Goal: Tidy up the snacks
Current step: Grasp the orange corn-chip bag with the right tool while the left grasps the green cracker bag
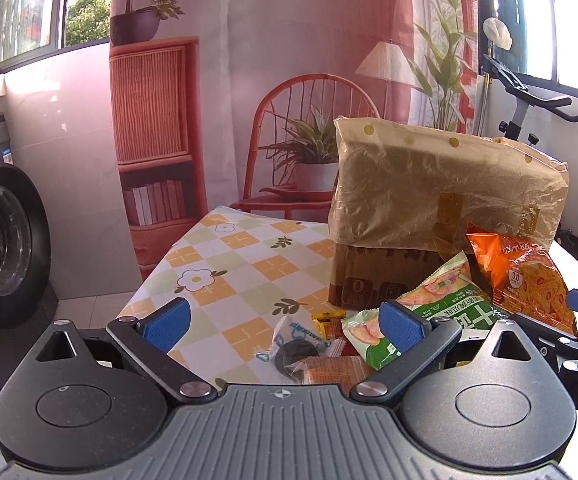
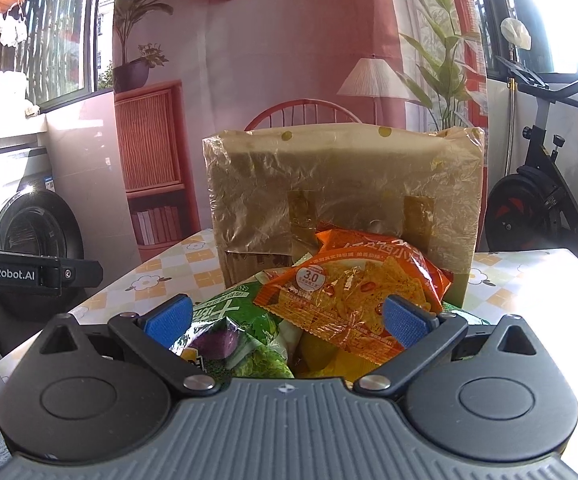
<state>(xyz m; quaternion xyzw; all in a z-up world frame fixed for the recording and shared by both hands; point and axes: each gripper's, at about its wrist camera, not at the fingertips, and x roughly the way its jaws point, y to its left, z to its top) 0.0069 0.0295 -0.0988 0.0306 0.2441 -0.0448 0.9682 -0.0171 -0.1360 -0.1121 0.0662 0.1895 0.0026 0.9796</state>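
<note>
Both tongs stand apart and empty: the left tongs point(image 1: 285, 322) hover over the small wrapped sweets point(image 1: 297, 344) on the checked desk point(image 1: 225, 264), and the right tongs point(image 2: 289, 318) bracket the orange chip bag point(image 2: 353, 292), which lies atop the heap, touching the green snack bag point(image 2: 241, 320). The slippery orange bag could, I judge, crumple or slide out of a shallow pinch, or drag the green bag along (they overlap). The film-wrapped cardboard box point(image 2: 341, 188) stands just behind the pile and blocks any forward reach, while the two tongs, working near each other, could collide.
</note>
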